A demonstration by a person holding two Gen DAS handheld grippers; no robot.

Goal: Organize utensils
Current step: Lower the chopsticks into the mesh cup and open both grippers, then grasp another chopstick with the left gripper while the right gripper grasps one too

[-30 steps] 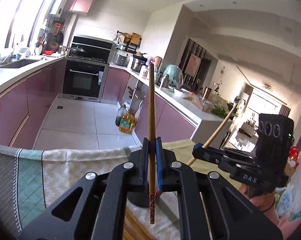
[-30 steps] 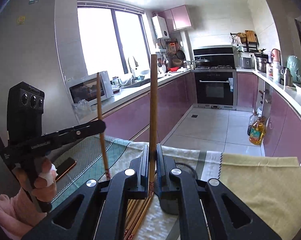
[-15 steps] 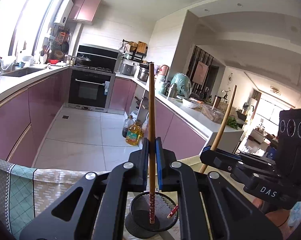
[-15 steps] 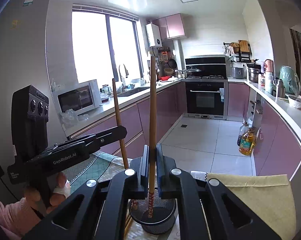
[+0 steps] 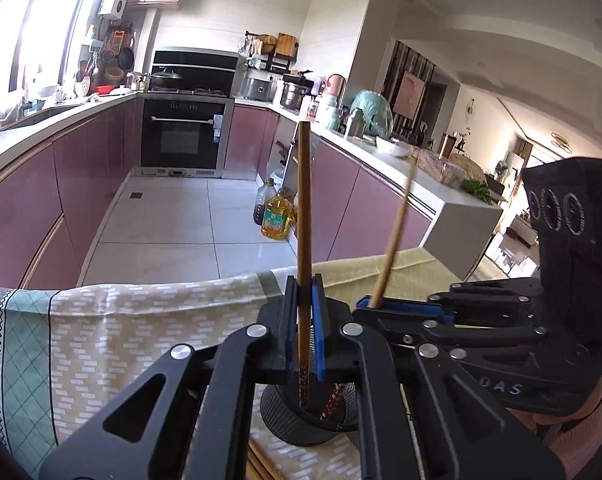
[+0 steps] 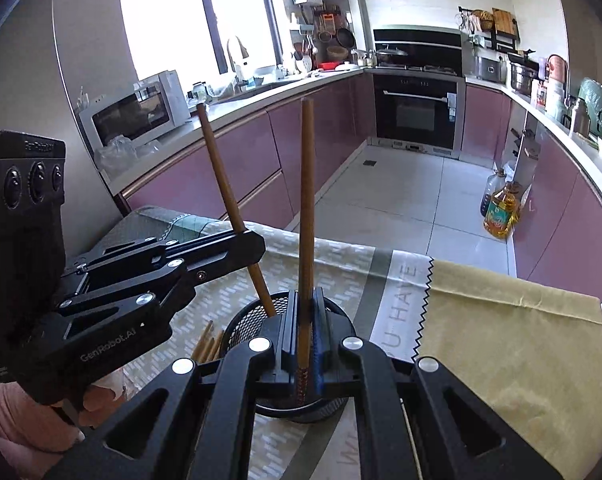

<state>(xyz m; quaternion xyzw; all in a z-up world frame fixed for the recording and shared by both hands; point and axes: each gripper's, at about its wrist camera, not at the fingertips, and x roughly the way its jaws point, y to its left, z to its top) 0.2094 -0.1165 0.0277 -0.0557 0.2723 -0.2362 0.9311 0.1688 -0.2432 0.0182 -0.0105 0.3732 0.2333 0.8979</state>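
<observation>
Both chopsticks have descended into the mesh holder (image 5: 301,412); left gripper (image 5: 304,320) and right gripper (image 6: 305,332) each clamp one chopstick. Loose chopsticks (image 6: 209,345) beside the holder remain unsorted.

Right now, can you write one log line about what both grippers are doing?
left gripper: shut on chopstick | right gripper: shut on second chopstick | tips inside mesh cup | spare chopsticks beside cup
</observation>
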